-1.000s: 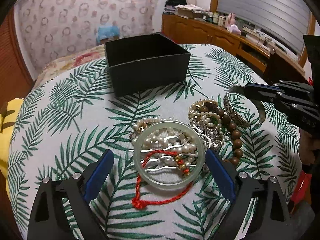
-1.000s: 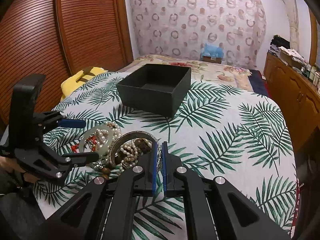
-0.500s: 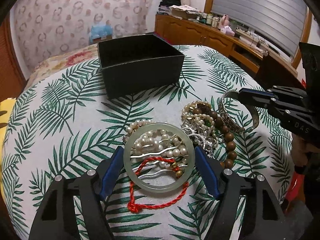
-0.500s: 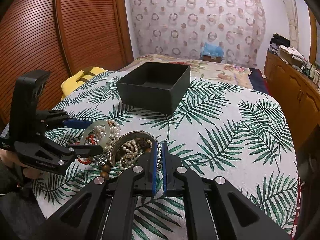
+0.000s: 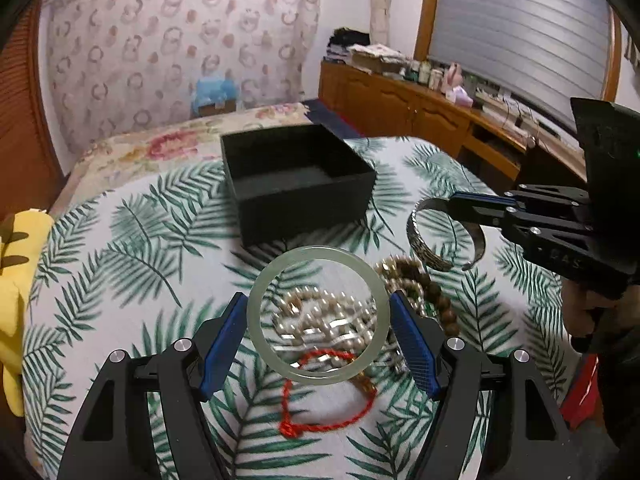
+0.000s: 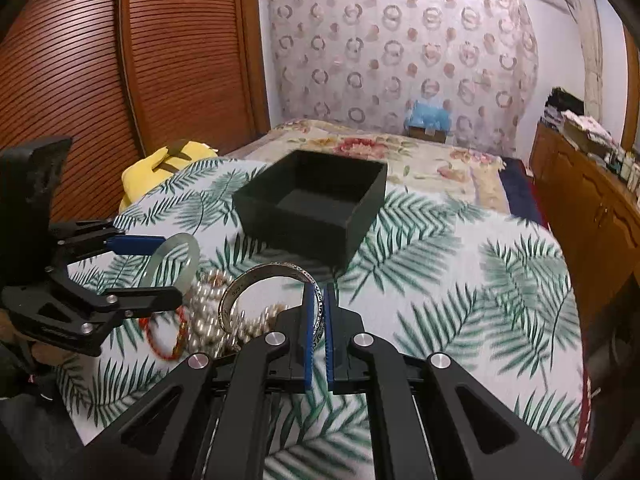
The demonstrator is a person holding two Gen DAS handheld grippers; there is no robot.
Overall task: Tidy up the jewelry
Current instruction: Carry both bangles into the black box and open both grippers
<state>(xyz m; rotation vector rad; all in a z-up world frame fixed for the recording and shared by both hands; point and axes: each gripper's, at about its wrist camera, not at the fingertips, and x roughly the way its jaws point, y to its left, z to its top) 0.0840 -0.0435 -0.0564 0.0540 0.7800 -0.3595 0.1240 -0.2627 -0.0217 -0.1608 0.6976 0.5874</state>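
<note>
The table, covered in a palm-leaf cloth, carries everything. Toward its far edge sits the black box, lid off and empty — likely the place the jewelry is meant to end up, which would explain why both pieces are raised and facing it.

Nearer the front edge lies the heap of pearl strands, with wooden beads at its right side and a red cord bracelet trailing toward the near edge.

The left gripper has its blue fingers clamped on opposite sides of the jade bangle, spanning its full width so the smooth ring cannot slip, and holds it clear above the heap.

The right gripper has its fingers pinched on the thin band of the silver cuff — an edge grip suited to an open cuff — and it hangs free between heap and box.
</note>
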